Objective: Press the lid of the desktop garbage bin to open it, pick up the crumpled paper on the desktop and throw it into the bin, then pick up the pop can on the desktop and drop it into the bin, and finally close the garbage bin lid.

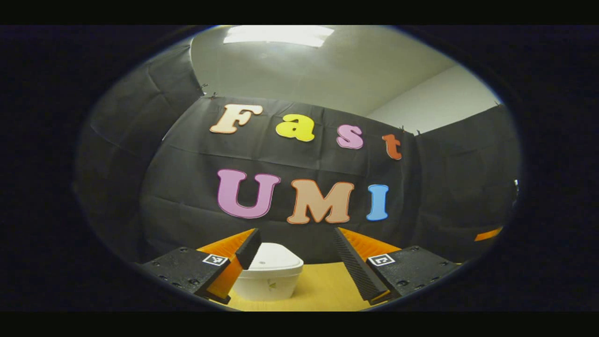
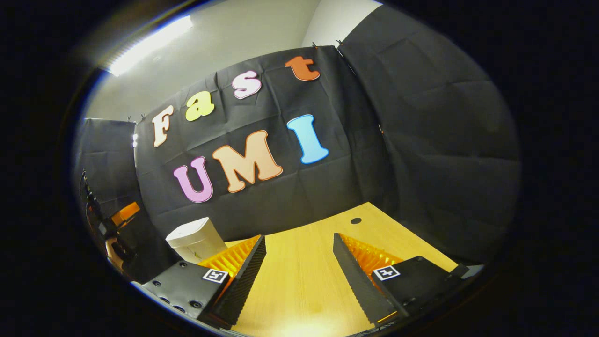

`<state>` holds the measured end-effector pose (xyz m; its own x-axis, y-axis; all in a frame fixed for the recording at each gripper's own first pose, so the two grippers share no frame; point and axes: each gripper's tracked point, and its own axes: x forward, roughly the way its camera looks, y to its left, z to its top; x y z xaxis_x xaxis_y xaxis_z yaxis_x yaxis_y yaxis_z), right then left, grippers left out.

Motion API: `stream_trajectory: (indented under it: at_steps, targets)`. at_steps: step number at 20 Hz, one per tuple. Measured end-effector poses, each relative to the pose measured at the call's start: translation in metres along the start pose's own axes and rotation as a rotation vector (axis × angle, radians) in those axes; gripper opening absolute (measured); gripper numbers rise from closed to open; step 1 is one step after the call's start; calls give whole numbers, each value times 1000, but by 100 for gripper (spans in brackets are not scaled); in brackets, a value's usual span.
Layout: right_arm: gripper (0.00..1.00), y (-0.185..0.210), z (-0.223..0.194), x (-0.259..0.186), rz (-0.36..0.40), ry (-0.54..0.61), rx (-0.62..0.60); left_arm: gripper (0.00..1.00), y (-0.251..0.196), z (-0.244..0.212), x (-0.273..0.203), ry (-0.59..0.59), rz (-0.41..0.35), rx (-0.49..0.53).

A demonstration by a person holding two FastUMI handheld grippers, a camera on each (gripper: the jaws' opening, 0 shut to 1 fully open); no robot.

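Fingers of the left gripper (image 1: 295, 262) gape wide, holding nothing, with the white bin (image 1: 269, 274), lid seemingly closed, standing on the wooden desktop (image 1: 323, 290) just beyond them. Right gripper (image 2: 299, 267) is equally spread and empty above the desk, bin at far left.

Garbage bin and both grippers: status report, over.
Left gripper open, empty. Right gripper open, empty, over bare desktop. Garbage bin upright on the desk, lid down. Nothing between the left gripper and the bin.

Bare yellow wooden worktop (image 2: 299, 281) ahead of right tool (image 2: 299, 248); white lidded plastic bin (image 1: 271, 276) stands before left tool (image 1: 295, 241), lid closed.
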<state>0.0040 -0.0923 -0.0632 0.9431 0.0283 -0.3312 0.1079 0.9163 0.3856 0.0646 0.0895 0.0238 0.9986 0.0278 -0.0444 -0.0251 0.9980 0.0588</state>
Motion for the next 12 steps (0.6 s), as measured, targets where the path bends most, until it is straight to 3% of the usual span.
stream_trajectory:
  at_steps: [7,12]
  targets:
    - [96,55,-7,-9,29,-66,-47,92,-8,-41,-65,35,127,-177]
    - [96,89,-24,-8,83,-33,-72,92,-10,-60,-65,90,141,-209]
